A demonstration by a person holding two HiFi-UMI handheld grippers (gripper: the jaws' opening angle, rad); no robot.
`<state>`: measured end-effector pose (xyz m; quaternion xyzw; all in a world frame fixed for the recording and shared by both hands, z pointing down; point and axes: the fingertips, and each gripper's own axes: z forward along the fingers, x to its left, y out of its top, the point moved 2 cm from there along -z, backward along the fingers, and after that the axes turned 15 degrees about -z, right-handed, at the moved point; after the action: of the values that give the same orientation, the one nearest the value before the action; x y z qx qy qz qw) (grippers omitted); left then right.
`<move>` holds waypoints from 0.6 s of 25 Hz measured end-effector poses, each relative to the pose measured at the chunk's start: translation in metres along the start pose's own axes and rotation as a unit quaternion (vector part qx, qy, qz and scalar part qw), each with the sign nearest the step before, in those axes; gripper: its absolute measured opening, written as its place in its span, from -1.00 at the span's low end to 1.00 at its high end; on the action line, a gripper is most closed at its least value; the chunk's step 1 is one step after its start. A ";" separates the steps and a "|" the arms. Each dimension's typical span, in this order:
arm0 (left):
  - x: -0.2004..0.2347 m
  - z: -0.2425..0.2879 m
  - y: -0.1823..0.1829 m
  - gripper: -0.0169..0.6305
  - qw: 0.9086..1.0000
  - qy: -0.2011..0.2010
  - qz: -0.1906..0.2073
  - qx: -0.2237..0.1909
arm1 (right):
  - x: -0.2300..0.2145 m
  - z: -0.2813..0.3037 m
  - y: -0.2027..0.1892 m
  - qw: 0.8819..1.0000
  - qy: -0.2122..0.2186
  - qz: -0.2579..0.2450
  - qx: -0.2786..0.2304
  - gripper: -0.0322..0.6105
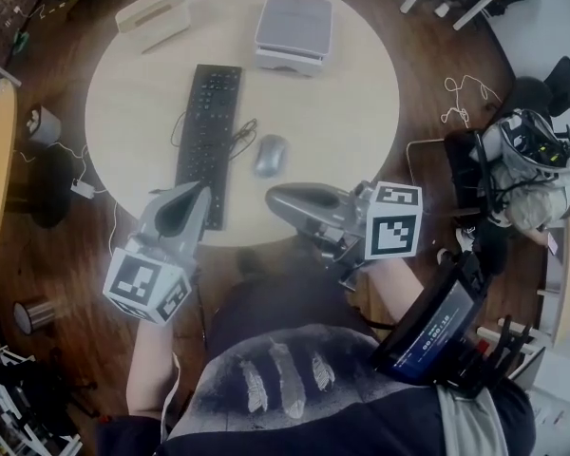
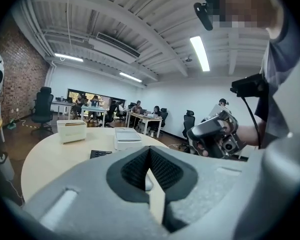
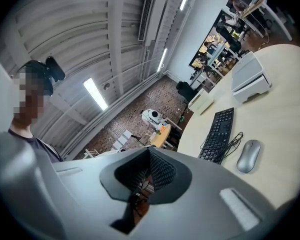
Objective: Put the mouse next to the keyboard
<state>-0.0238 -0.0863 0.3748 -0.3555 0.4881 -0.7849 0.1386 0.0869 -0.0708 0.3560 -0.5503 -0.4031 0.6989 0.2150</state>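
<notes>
Looks done to me: the silver oval mouse (image 1: 271, 155) sits on the pale round surface (image 1: 351, 112), just right of the black keyboard (image 1: 209, 141). The left gripper (image 1: 198, 196) and right gripper (image 1: 274, 198) hover at the near edge. Fingers are pressed together and empty, probably because there's nothing left to carry.

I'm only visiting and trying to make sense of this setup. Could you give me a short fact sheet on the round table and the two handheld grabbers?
Table: round, light top
Keyboard: black, lying flat
Mouse: silver, just right of the keyboard in the head view, not touching it
Cable: dark loops between keyboard and mouse
Far edge: grey box, beige box
Left gripper: jaws shut, empty, raised at the table's near edge
Right gripper: jaws shut, empty, also at the near edge
</notes>
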 end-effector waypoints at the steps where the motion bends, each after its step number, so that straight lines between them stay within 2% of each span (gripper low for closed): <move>1: 0.002 -0.005 0.002 -0.95 1.000 -0.002 0.001 -0.006 | 0.003 0.003 -0.002 1.000 -0.004 -0.002 0.001 -0.89; 7: 0.002 -0.027 0.016 -0.95 0.999 -0.025 0.009 -0.032 | 0.029 0.011 -0.008 0.999 -0.028 -0.020 0.009 -0.90; 10: -0.014 -0.027 0.019 -0.95 0.996 -0.028 0.077 -0.033 | 0.043 0.011 -0.010 0.999 -0.033 -0.023 0.011 -0.90; 12: -0.032 -0.017 0.015 -0.95 0.992 -0.058 0.107 -0.027 | 0.047 0.007 -0.014 0.999 -0.043 -0.027 0.009 -0.90; 15: -0.057 -0.007 0.007 -0.95 0.990 -0.102 0.089 -0.028 | 0.049 -0.009 -0.020 0.998 -0.055 -0.029 0.001 -0.90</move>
<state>0.0109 -0.0526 0.3425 -0.3926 0.5231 -0.7151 0.2469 0.0778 -0.0196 0.3421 -0.4992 -0.4291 0.7219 0.2133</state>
